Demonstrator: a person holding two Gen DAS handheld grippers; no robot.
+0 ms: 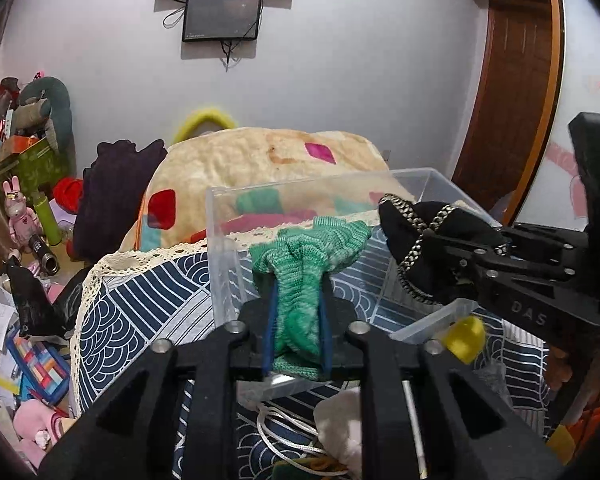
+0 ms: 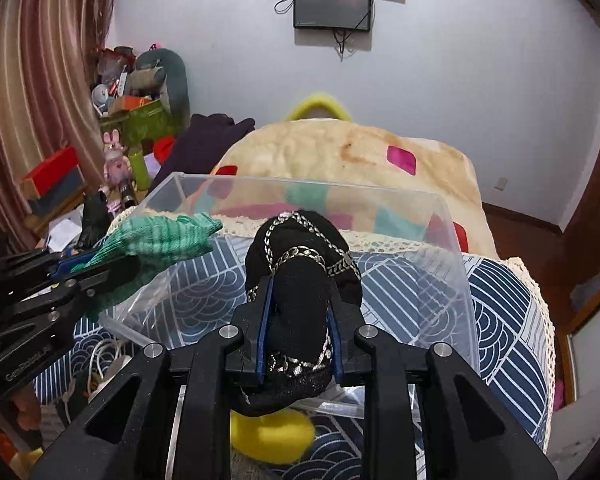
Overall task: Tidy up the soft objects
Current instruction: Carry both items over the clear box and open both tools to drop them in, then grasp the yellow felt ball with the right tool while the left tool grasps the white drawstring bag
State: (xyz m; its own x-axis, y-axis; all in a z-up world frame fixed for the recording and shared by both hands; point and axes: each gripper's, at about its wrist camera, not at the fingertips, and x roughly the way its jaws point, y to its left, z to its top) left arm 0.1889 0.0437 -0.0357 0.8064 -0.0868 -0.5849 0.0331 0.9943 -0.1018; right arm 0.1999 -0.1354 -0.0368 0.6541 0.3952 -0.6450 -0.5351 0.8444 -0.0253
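Observation:
My left gripper is shut on a green knitted sock and holds it over the near rim of a clear plastic bin. My right gripper is shut on a black sock with a silver chain pattern, held above the same bin. In the left wrist view the right gripper and its black sock come in from the right. In the right wrist view the left gripper and green sock come in from the left.
The bin stands on a blue wave-pattern cloth with a lace edge. A yellow soft object lies below the bin's front. White cord and a white soft item lie near me. A cream blanket is piled behind. Clutter fills the floor at left.

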